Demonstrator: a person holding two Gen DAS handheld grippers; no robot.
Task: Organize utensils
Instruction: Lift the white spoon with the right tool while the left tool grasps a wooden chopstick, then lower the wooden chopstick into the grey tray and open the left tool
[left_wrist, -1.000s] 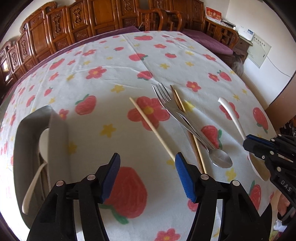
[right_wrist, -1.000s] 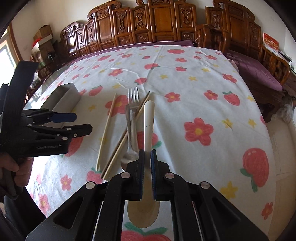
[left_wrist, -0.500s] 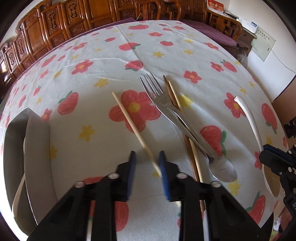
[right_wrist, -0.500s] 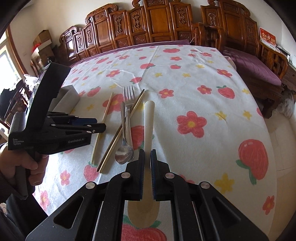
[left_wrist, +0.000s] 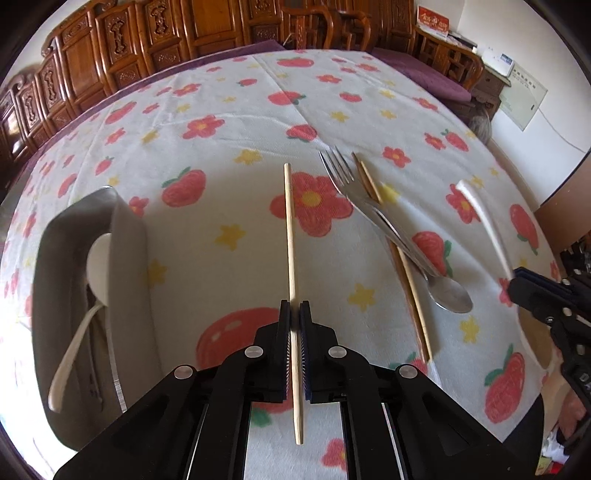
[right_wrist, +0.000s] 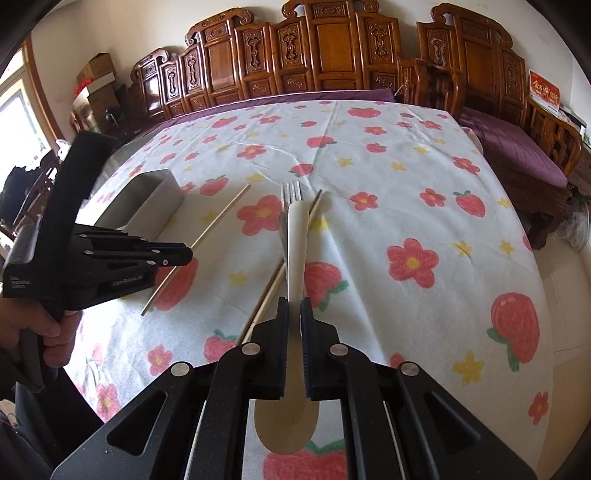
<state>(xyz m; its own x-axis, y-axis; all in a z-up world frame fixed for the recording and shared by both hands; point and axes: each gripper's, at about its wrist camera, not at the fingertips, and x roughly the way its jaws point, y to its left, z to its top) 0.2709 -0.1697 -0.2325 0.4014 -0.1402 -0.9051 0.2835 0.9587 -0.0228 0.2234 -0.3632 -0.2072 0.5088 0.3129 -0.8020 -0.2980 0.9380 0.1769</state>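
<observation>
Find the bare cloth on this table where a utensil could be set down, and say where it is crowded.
Free: the far half of the tablecloth, and the strip between the holder and the fork. Crowded: fork, metal spoon and chopstick overlap.

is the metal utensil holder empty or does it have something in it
Not empty. In the left wrist view the metal utensil holder already contains a white spoon, bowl toward its far end, handle trailing toward the camera.

The left gripper (left_wrist: 294, 314), whose jaws gaped wide over the cloth a moment ago, has just been closing and now pinches the lone pale chopstick (left_wrist: 291, 236), which has swung from its slant to point straight along the fingers.
</observation>
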